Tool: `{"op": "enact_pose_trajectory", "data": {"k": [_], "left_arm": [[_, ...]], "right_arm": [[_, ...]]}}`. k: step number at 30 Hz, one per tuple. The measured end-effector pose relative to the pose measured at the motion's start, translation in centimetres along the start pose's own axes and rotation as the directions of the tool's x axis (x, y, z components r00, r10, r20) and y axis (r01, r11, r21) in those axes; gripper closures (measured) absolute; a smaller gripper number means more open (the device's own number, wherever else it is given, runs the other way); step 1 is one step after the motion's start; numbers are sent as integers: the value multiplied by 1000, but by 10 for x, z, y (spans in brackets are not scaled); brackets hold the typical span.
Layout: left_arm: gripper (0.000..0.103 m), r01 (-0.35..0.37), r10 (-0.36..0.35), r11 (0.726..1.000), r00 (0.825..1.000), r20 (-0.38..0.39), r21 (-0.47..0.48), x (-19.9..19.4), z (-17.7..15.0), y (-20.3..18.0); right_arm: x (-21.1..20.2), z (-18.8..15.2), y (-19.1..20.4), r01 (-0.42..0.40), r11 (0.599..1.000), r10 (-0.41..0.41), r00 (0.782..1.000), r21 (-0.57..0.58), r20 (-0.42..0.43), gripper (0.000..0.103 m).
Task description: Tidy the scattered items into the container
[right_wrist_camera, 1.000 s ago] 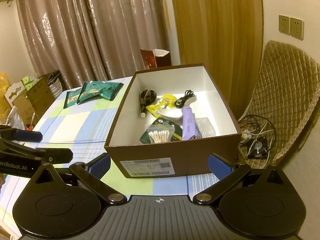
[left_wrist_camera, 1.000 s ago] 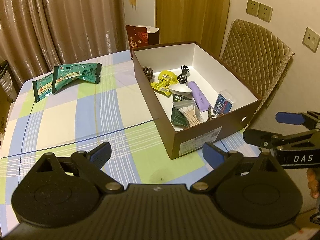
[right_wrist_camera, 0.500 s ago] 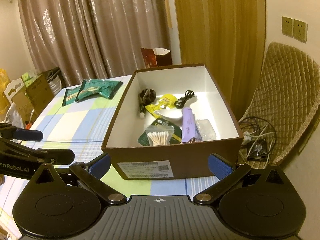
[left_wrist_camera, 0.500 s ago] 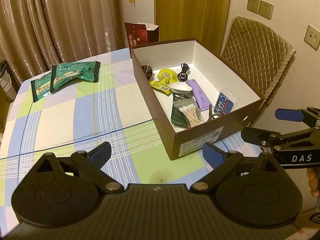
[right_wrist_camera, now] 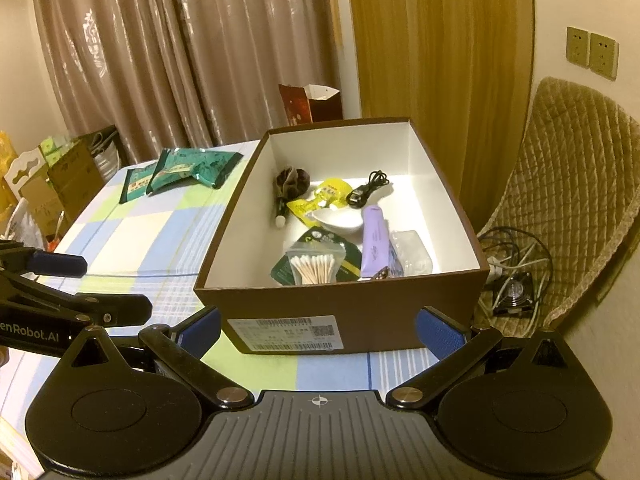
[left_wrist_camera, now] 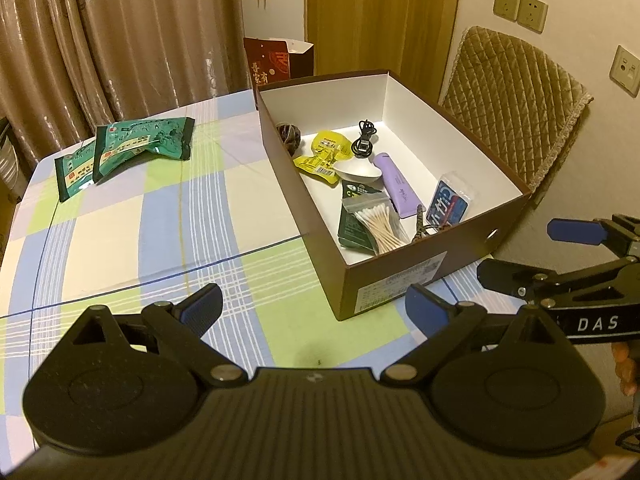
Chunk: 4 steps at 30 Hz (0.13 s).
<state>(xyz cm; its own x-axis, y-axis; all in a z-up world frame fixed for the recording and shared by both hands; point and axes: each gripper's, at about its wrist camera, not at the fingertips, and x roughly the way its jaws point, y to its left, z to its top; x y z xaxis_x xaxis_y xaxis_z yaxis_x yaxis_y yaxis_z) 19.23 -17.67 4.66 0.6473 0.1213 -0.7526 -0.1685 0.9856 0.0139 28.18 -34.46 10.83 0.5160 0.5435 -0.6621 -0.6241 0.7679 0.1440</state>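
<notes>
The brown box [left_wrist_camera: 400, 280] is sitting on the checked tablecloth [left_wrist_camera: 140, 240], and lots of small things are already lying inside it. A bag of cotton swabs [left_wrist_camera: 378, 222] is resting near the front wall of the box. A purple tube [left_wrist_camera: 396, 184] is lying just behind the swabs, and a yellow packet [left_wrist_camera: 324, 156] and a black cable [left_wrist_camera: 363, 142] are lying closer to the back wall.

Two green packets [left_wrist_camera: 124, 152] are still lying out on the cloth, well apart from the box and off to its left, one partly on top of the other. They look like the last things waiting to go in.

The left gripper [left_wrist_camera: 312, 308] is hanging over the cloth in front of the box. Its fingers are spread wide and holding nothing. The right gripper [right_wrist_camera: 318, 326] is facing the front wall of the box. Its fingers are spread wide too, with nothing between them.

So the job seems to be between pick-ups right now. Next, the left gripper probably needs to go out to the green packets, come down over the top one, and pinch an edge. The packets look thin and floppy, so a firm pinch may be needed before carrying one over the box wall.
</notes>
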Motion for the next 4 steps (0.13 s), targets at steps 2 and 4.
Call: {"op": "enact_pose_trajectory", "data": {"k": [2,4], "left_arm": [[6,2,-2,1000,1000,1,0,1,0,1],[6,-1,1,1000,1000,0,2,2,0,1]], "right_arm": [[1,1,0,-2,1000,2,1000,-1,-2,2],[3,1,0,-4,1000,4,1000,-3,-4,2]]}}
